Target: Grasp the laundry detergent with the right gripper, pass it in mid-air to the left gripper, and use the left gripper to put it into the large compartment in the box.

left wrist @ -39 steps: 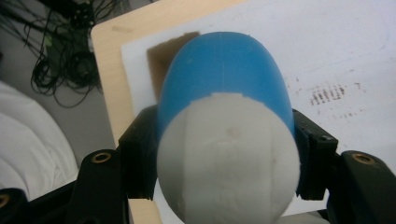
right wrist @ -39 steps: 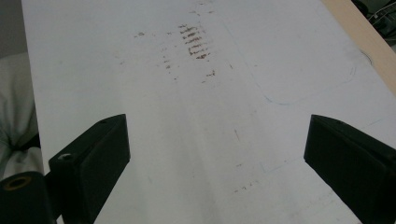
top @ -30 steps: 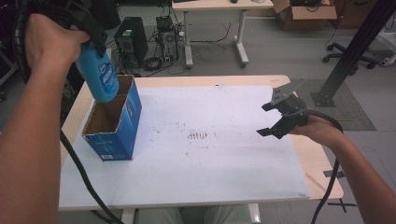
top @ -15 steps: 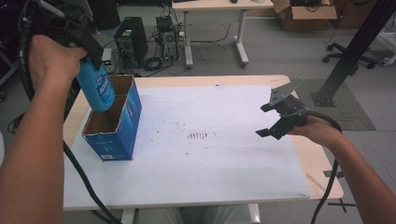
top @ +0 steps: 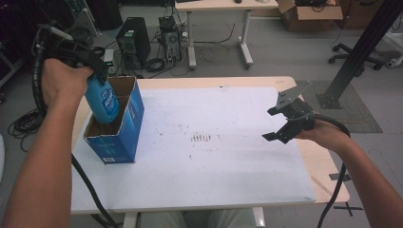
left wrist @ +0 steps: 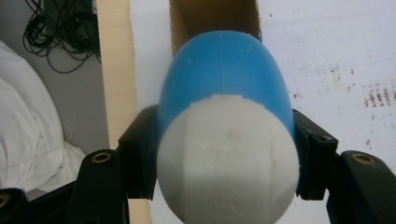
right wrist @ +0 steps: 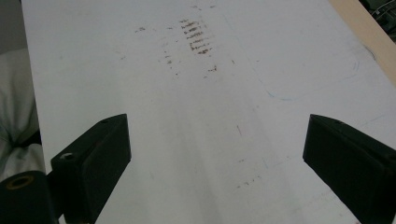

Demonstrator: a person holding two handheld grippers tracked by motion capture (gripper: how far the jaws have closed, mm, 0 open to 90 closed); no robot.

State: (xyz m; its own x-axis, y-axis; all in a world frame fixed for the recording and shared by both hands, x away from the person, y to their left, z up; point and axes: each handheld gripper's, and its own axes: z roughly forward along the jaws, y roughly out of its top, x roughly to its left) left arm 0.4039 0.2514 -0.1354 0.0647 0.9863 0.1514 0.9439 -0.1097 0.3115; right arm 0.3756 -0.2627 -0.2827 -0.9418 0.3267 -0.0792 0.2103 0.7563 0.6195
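Observation:
A blue bottle (top: 102, 100) with a white cap end (left wrist: 227, 158) hangs tilted, its lower part inside the open top of a blue cardboard box (top: 119, 135) at the table's left. My left gripper (top: 93, 71) is shut on the bottle; both black pads press its sides in the left gripper view, where the box's brown inside (left wrist: 210, 16) lies beyond it. My right gripper (top: 283, 124) hovers open over the right part of the white sheet (top: 214, 156), with nothing between its fingers (right wrist: 93, 154).
The white sheet covers most of the wooden table (top: 328, 166) and bears brown smudges (top: 202, 137) at its middle. Behind the table stand a computer tower (top: 130, 42), cables, another desk (top: 218, 7) and a black stand (top: 354, 52).
My left hand has come down with the bottle, so its lower end now sits inside the box's opening. The right gripper has stayed where it was.

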